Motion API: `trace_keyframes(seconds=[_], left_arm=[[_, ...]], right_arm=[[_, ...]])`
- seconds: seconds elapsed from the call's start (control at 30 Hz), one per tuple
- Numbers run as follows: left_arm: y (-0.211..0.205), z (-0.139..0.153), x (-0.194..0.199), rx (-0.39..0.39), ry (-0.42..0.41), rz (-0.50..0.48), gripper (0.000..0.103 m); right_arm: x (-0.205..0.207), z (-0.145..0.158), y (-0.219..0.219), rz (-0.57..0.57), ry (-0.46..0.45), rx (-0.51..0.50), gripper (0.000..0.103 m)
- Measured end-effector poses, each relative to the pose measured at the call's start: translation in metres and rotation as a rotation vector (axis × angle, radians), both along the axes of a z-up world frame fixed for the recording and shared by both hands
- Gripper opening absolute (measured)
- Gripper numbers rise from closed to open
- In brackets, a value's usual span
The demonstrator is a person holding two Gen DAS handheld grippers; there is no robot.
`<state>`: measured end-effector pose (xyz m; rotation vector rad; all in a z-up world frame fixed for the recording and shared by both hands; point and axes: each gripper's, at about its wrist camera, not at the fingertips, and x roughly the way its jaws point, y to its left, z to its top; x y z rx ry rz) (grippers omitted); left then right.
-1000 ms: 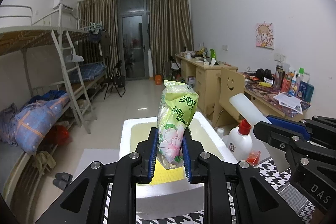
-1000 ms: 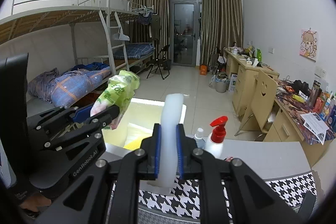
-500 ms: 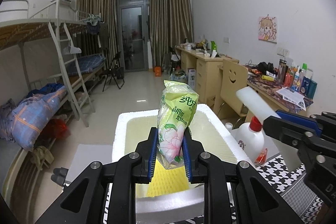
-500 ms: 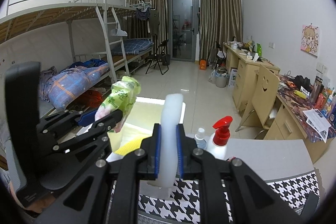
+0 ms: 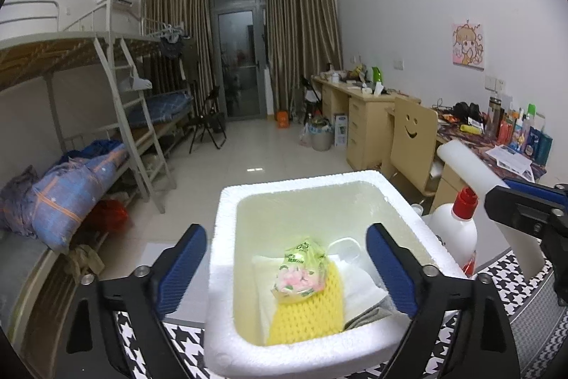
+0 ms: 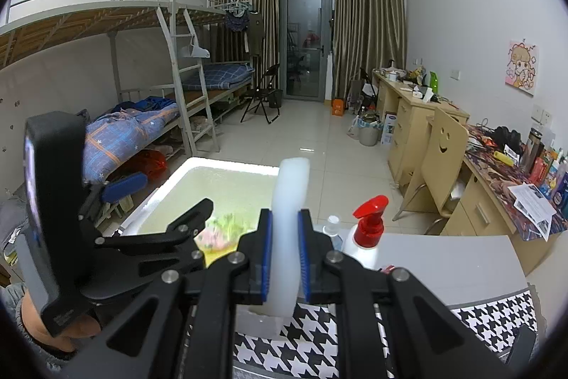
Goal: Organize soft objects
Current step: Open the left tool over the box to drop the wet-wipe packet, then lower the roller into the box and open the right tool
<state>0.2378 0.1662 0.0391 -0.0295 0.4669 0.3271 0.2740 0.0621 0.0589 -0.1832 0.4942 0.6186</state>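
- Left hand-held gripper (image 5: pixel 285 267): a second ago my blue pads were pinched on the green tissue pack, standing it upright over the foam box; now the jaws are spread wide and empty, one on each side of the box opening.
- Foam box (image 5: pixel 227 237) on the houndstooth worktop (image 5: pixel 497 276): it now has the pack inside, so I judge this item stowed and my left side free for the next one.
- Right hand-held gripper (image 6: pixel 284 267): no change, it stays clamped on the white foam strip (image 6: pixel 289 201), which stands upright just right of the box and is, I think, next to go in.
- Green tissue pack (image 5: pixel 301 274): lying flat on the yellow knitted cloth (image 5: pixel 309 318) and white cloths in the box bottom. Its long axis runs from near-left to far-right, the printed green end pointing away from me; the right-wrist view blurs it, so I trust the left one.
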Motion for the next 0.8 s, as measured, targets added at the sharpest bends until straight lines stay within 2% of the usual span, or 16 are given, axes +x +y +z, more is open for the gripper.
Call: trace_keyframes(seconds=[0.2,0.8], left_arm=[[0.004,0.005,-0.014,0.009,-0.023,0.036,0.102],[0.016,0.011,-0.055,0.017,-0.053,0.096,0.102]], right_arm=[[0.003,0.001,0.005,0.012,0.004,0.001,0.017],[0.005,0.001,0.031,0.068,0.009,-0.013,0.017]])
